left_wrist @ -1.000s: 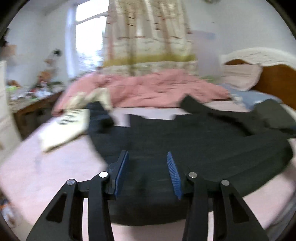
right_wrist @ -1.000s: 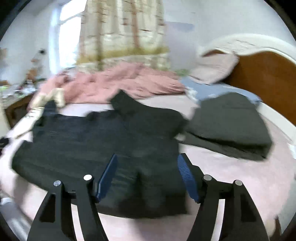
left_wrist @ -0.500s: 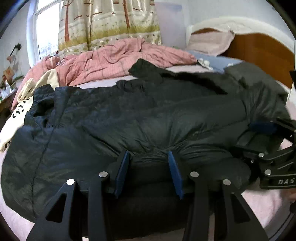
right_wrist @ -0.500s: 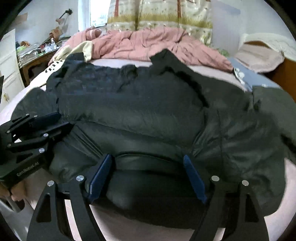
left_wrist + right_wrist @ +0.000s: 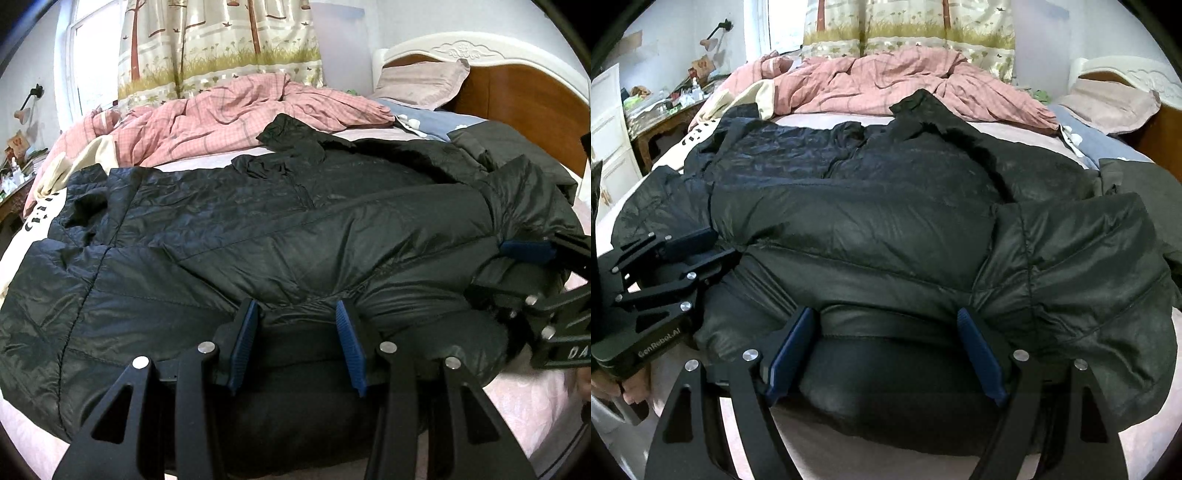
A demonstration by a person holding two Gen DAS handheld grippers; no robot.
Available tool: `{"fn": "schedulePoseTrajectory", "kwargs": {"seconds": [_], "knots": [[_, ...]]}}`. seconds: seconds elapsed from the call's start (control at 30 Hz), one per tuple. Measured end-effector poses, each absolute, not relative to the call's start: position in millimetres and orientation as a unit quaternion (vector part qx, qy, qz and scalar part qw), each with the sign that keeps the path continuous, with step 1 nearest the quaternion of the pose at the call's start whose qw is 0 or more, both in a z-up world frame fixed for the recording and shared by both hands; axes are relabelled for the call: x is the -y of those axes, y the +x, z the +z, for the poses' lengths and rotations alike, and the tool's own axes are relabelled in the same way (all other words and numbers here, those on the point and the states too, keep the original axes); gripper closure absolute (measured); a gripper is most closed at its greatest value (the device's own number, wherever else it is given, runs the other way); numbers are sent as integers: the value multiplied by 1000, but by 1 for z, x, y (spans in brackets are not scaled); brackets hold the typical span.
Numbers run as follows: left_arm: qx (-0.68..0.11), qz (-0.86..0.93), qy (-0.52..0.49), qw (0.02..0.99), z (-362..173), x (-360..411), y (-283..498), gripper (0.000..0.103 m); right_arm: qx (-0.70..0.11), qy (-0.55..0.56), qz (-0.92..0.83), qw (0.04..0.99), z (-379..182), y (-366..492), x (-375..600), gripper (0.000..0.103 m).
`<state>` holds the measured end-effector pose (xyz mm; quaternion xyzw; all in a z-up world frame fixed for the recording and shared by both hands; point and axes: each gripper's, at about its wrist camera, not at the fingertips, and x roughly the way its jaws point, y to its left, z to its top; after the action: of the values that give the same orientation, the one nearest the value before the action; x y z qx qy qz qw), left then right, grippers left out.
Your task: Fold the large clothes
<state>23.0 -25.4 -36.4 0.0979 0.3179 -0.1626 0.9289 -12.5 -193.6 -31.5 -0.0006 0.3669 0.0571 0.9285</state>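
One black jacket (image 5: 295, 229), two grippers astride.

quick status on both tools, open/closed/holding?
Left tool: open, fingers astride the near edge of the black puffer jacket, not clamped.
Right tool: open wider, also straddling the jacket's near edge, nothing gripped.

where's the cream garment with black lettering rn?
In the left wrist view, the cream garment lies at the far left of the bed, partly tucked under the black puffer jacket, just in front of the pink quilt.
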Motion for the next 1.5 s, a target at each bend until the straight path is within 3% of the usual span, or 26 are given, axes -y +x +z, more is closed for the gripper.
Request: {"fn": "schedulePoseTrajectory", "kwargs": {"seconds": [0.17, 0.33, 0.57, 1.07, 1.27, 1.33, 1.5], "knots": [[-318, -163, 95, 929, -36, 25, 22, 60, -299, -19, -16, 954, -8, -23, 208, 21], [-304, -147, 81, 938, -27, 20, 15, 61, -326, 21, -84, 941, -15, -13, 250, 21], [-222, -116, 13, 968, 38, -22, 2, 62, -383, 59, -83, 918, -37, 1, 277, 21], [-359, -16, -28, 933, -30, -120, 87, 62, -382, 56, -83, 919, -40, 5, 281, 21], [-341, -5, -16, 940, -23, -116, 78, 63, -377, 55, -84, 921, -39, 2, 276, 20], [-308, -5, -27, 951, -9, -120, 66, 63, -358, 59, -87, 928, -31, -6, 275, 21], [-270, -45, -35, 961, 42, -106, 56, 58, -210, 9, -81, 974, 45, -54, 250, 21]]}}
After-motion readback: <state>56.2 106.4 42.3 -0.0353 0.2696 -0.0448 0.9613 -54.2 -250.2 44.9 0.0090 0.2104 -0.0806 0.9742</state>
